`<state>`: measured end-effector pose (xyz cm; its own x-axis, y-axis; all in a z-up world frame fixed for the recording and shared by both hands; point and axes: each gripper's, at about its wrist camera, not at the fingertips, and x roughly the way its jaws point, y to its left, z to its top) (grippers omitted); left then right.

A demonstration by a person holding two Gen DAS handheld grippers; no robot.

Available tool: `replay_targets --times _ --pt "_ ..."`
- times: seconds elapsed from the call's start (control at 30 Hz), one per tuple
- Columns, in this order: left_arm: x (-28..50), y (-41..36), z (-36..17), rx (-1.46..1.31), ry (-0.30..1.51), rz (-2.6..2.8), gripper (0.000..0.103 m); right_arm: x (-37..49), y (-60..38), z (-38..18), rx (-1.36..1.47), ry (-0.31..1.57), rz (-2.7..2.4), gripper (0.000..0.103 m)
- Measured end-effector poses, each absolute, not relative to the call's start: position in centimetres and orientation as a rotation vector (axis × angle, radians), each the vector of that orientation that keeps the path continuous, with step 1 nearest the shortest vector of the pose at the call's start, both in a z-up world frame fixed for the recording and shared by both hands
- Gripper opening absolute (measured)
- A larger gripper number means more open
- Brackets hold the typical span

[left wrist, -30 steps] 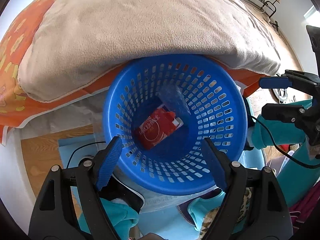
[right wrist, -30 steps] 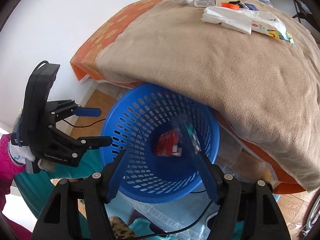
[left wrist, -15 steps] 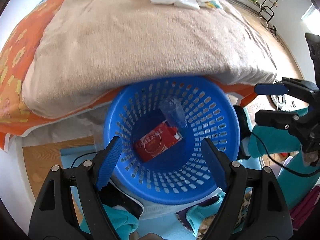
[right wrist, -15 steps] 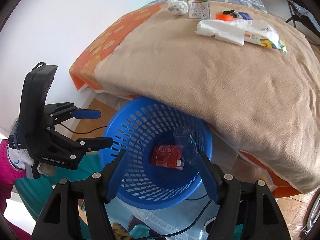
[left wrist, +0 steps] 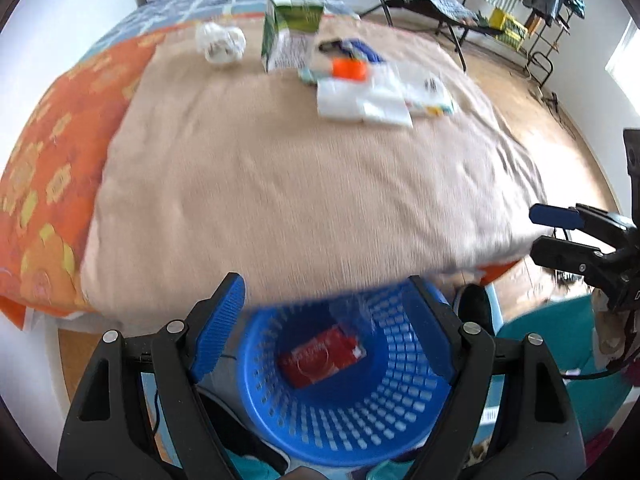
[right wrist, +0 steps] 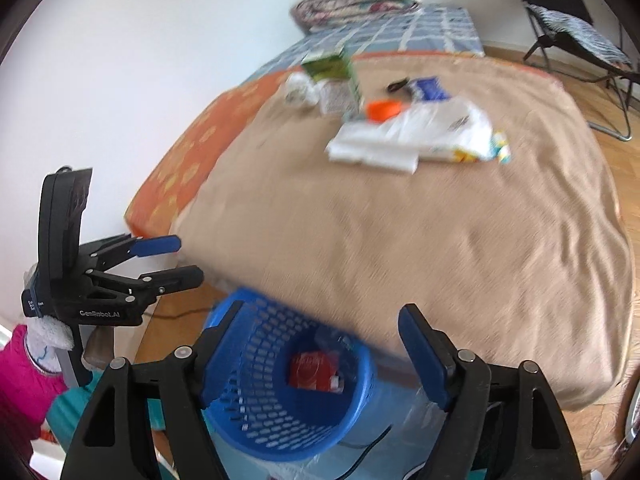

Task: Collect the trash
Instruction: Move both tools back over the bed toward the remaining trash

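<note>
We hold both claws wide apart and empty: the left gripper and right gripper frame the blue basket at bottom centre (a red packet lies inside). More trash, including a white bag, sits blurred on the bed's beige blanket at the upper centre.

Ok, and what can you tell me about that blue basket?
The blue basket is round, looks like plastic, and its walls are full of little slots. It stands upright on the floor against the foot of the bed, partly under the tan blanket. Inside lie a red packet and something crinkly and clear. No claw touches it.
</note>
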<state>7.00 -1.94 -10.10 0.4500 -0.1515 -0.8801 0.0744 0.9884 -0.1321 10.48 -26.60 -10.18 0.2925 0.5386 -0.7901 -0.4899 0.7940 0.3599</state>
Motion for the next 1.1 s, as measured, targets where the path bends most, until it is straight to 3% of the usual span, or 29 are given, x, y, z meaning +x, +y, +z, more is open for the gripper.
replay_targets --times 0.47,1.1 --pt "13.4 -0.3 -6.8 -0.144 1.001 -0.091 0.083 18.7 -28.9 -6.9 0.059 0.936 0.581 0.083" --pt "18.0 1.9 -5.2 -0.259 0.95 -0.052 0.083 25.0 -28.4 -7.7 0.119 0.992 0.547 0.083"
